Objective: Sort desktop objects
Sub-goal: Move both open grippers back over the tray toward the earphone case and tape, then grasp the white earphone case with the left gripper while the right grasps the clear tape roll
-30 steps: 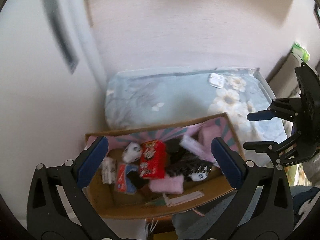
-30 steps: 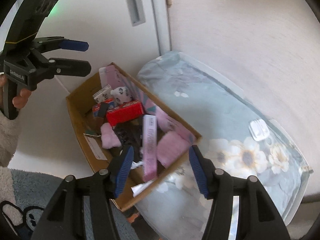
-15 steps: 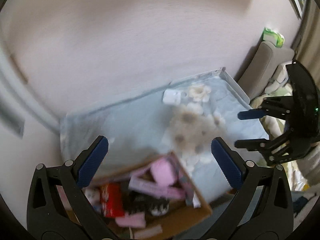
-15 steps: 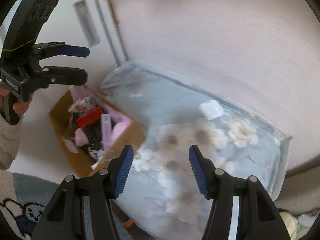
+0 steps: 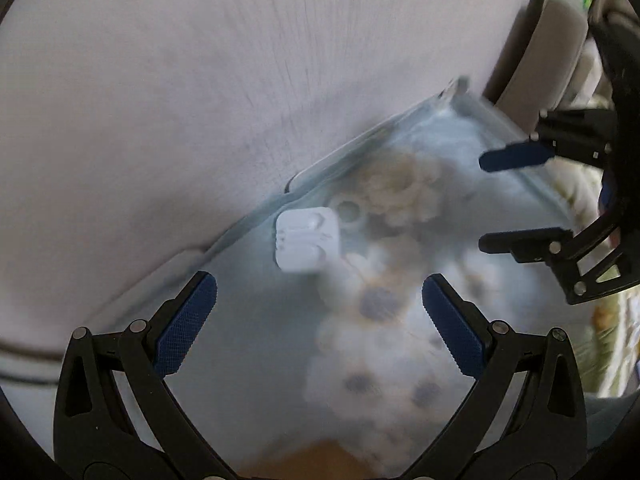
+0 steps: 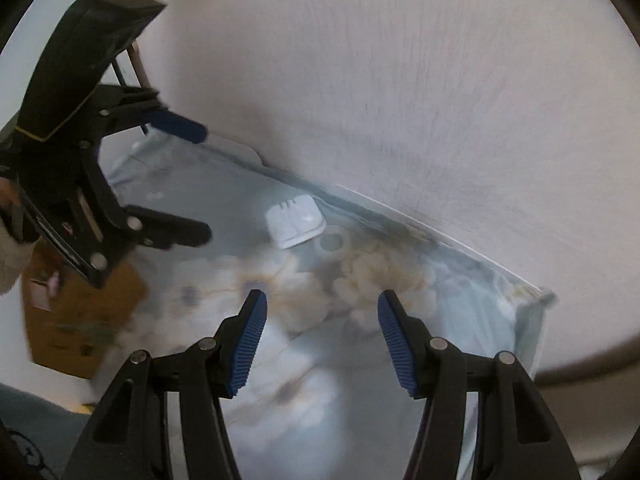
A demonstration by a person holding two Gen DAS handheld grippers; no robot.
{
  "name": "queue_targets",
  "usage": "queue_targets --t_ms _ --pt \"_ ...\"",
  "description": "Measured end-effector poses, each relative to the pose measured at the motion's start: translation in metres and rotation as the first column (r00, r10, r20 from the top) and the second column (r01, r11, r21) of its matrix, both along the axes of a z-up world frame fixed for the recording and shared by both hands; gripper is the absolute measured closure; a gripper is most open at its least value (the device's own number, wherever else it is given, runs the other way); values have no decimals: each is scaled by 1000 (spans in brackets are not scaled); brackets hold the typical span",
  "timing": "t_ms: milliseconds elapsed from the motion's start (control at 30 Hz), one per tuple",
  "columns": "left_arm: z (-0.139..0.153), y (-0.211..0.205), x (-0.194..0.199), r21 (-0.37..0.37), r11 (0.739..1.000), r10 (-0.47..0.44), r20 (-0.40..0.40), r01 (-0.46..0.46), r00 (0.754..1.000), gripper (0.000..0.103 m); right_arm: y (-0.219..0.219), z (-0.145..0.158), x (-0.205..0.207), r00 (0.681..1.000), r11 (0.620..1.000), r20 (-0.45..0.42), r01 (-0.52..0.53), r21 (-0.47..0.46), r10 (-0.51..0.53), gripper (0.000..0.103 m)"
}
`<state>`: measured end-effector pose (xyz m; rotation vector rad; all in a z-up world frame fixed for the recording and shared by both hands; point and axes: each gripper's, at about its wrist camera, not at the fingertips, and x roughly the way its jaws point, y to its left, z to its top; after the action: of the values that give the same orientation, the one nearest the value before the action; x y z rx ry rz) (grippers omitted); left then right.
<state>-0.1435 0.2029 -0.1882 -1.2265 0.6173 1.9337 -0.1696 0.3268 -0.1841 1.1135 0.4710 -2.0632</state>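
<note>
Honestly, my worry is the blur: both views smear, so I could misjudge the white case [image 5: 307,239] and knock it against the wall [image 5: 168,92] it lies just beside. My left tool [image 5: 319,320] and right tool [image 6: 319,340] both hang with fingers apart, holding nothing, above the floral-covered surface [image 6: 460,288]. Left of the case, the cardboard box [image 6: 86,312] sits at the surface's edge; past it on the other side, a beige chair [image 5: 548,44].

Open floral tabletop [image 5: 280,360] surrounds the white case [image 5: 307,239] (wall [image 5: 200,100] just behind).
</note>
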Motion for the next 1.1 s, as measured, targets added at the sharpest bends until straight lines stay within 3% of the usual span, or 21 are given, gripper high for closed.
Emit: queue_targets --t_ms 167,267,400,900,1100 --pt "-48 21 -23 -77 997 -27 20 28 999 1 -13 -40 -30 998 998 -7 -64 10 64 50" --pt "-58 23 -33 -92 996 -11 10 12 1000 1 -20 -55 -42 996 996 -2 -93 5 93 50" --pt "-73 24 -45 -112 994 14 58 -8 998 1 -28 -66 -52 993 993 3 -119 1 119 50" --pt "-90 21 -58 -99 994 65 117 -54 991 1 -37 -79 -65 986 986 12 -169 8 168 50" --pt "-93 17 -60 -78 995 66 146 -55 987 9 -40 -78 -63 978 977 -9 -209 39 209 50"
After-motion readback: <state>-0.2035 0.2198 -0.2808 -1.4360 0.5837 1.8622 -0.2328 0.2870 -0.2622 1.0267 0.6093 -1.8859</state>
